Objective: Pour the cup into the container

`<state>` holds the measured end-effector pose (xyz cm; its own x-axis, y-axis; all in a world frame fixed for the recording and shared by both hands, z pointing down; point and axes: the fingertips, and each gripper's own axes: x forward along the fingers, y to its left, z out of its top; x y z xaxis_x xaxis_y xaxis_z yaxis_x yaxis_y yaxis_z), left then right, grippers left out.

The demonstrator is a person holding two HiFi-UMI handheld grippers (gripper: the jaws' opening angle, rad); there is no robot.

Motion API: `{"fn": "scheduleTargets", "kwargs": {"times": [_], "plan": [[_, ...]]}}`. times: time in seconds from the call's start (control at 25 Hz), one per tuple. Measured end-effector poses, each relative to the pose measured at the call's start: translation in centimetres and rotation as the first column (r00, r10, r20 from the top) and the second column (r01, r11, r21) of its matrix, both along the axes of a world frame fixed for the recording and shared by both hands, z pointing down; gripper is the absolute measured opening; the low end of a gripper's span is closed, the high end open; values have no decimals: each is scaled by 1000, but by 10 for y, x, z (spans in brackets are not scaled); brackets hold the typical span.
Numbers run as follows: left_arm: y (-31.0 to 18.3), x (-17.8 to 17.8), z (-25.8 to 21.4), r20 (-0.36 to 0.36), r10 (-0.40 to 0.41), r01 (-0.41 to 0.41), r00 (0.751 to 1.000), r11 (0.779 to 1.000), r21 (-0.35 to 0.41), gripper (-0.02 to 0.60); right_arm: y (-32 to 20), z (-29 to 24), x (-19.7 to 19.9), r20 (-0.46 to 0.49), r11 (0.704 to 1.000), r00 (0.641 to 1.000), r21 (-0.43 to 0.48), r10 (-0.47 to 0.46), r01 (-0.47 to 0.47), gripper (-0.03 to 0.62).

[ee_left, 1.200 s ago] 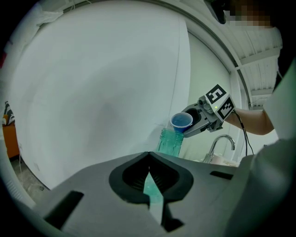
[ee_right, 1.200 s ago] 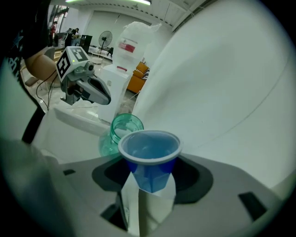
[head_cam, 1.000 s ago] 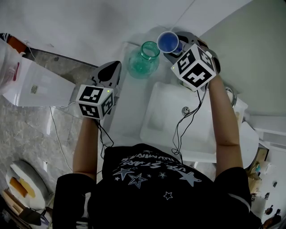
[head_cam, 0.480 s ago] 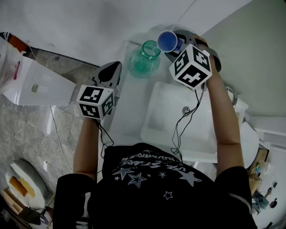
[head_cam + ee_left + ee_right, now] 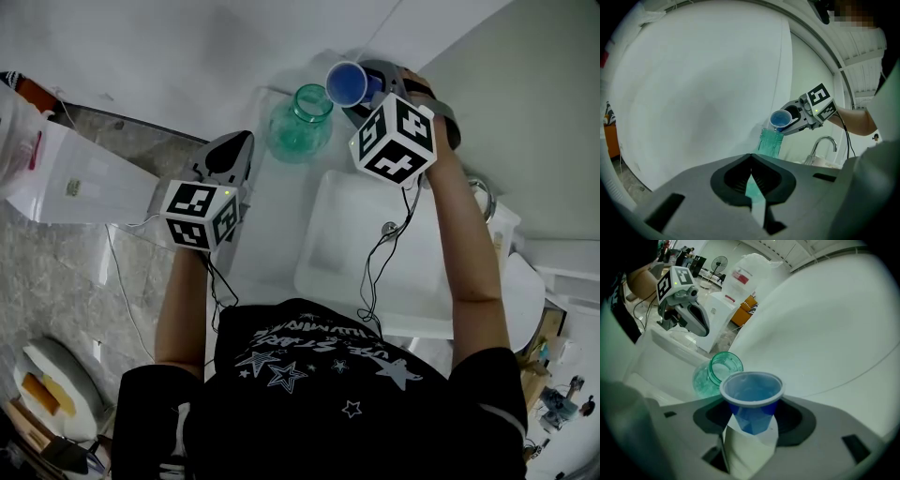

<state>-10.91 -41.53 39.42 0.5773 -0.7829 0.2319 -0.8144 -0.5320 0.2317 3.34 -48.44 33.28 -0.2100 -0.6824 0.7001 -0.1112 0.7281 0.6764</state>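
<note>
Grip on cup [image 5: 751,399]: right gripper view

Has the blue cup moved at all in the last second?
Yes, slightly. In the head view the blue cup has edged left and tipped further toward the mouth of the green glass jar, which has stayed put on the counter.

We see a blue cup [image 5: 751,401] with a pale whitish rim. To its left is a translucent sea-green glass jar [image 5: 719,371]. The right gripper [image 5: 751,420] and the left gripper [image 5: 752,187] are both grey with darker, near-black jaws. The left marker cube [image 5: 200,214] and the right marker cube [image 5: 394,141] are white with black square patterns. The sink [image 5: 356,281] and the far wall [image 5: 187,56] are white. The person's T-shirt [image 5: 319,403] is black with white outlined stars and lettering. The floor [image 5: 56,281] on the left is mottled grey.
</note>
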Motion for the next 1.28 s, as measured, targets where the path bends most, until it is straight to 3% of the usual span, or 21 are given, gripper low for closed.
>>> {"fn": "scheduleTargets", "kwargs": {"times": [0.12,0.24,0.52,0.72,0.96,1.28], "plan": [[1,-2,0,-1,-1,1,1000,1000,1,9,1,0,-3,25,1000,1000,-1,6,-6,272],[3,-3,-2,-1,0,0,1000,1000,3,9,3,-1,-6,111,999,993,-31,35,-32,272],[12,-6,-6,-2,-4,4,1000,1000,4,9,12,-6,-8,334,990,935,-110,121,-89,272],[27,-9,-10,2,-8,8,1000,1000,7,9,28,-16,-7,491,984,855,-133,169,-118,272],[53,-5,-16,10,-5,5,1000,1000,14,9,59,-24,1,613,985,771,-123,172,-122,273],[98,2,-12,29,-8,7,1000,1000,14,9,123,-9,-12,749,989,649,-147,131,-30,275]]}}
